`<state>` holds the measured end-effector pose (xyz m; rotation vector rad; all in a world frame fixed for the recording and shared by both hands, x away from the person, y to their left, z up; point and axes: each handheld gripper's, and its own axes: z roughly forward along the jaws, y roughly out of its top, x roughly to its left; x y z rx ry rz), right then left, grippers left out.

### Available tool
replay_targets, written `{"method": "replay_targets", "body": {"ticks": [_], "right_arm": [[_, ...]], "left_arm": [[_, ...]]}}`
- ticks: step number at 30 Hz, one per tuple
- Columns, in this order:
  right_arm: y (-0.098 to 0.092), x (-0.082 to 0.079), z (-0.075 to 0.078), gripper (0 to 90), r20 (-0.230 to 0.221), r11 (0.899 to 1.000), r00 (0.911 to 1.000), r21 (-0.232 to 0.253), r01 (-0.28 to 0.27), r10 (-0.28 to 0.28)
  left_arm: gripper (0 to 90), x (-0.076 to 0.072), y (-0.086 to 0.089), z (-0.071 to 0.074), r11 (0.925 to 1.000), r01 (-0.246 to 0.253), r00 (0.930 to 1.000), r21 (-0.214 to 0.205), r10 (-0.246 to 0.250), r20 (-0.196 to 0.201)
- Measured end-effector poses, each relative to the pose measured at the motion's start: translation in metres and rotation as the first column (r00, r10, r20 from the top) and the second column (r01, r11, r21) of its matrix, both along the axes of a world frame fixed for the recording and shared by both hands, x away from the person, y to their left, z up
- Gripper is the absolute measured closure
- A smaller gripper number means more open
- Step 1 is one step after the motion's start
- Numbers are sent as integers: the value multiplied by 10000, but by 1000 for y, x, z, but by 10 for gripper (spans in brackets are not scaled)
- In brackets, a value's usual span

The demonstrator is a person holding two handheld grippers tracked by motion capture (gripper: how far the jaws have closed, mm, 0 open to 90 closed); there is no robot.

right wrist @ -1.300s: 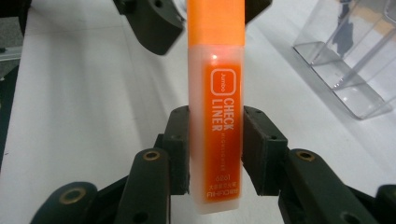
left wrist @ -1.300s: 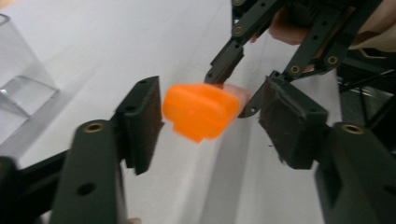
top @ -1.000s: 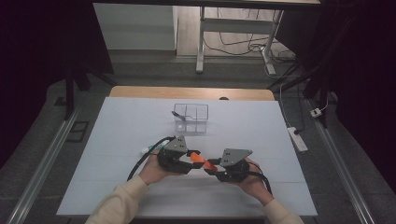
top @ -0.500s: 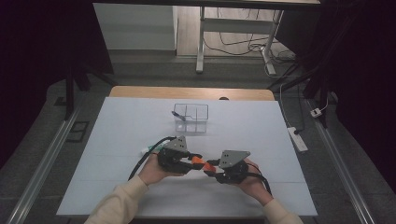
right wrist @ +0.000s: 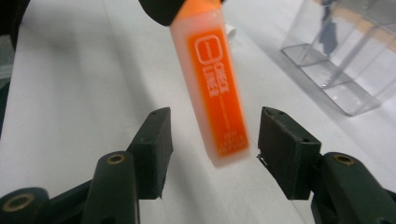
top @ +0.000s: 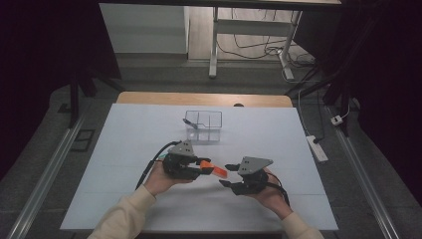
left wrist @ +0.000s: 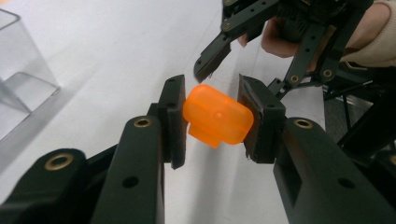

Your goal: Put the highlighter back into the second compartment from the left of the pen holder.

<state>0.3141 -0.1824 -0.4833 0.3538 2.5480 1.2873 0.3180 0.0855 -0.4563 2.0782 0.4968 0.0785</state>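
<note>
Between the pads of our left gripper (left wrist: 212,119) we find the orange marker (left wrist: 218,121) clamped at its cap. Facing it, our right gripper (right wrist: 212,154) has just opened, jaws clear of the barrel. We judge a handover complete; next, carry it toward the clear container (top: 204,125) beyond.
</note>
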Motion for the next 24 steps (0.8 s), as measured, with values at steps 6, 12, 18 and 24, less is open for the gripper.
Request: {"method": "replay_targets", "body": {"ticks": [6,12,18,24], "right_arm": [[-6,2,2,418,-176,9987,9988,226,451,-447],[-16,2,-1,413,-313,9959,9958,246,872,-865],[-37,1,-4,414,-552,9871,9866,354,1559,-1538],[-59,-4,-7,409,-599,9767,9764,431,2103,-2076]], "left_arm": [[637,1,6,2,9998,-208,9998,-18,208,36],[637,2,10,4,9995,-307,9995,-86,307,64],[637,2,15,6,9987,-467,9989,-197,468,55],[637,3,18,8,9979,-597,9981,-249,600,104]]}}
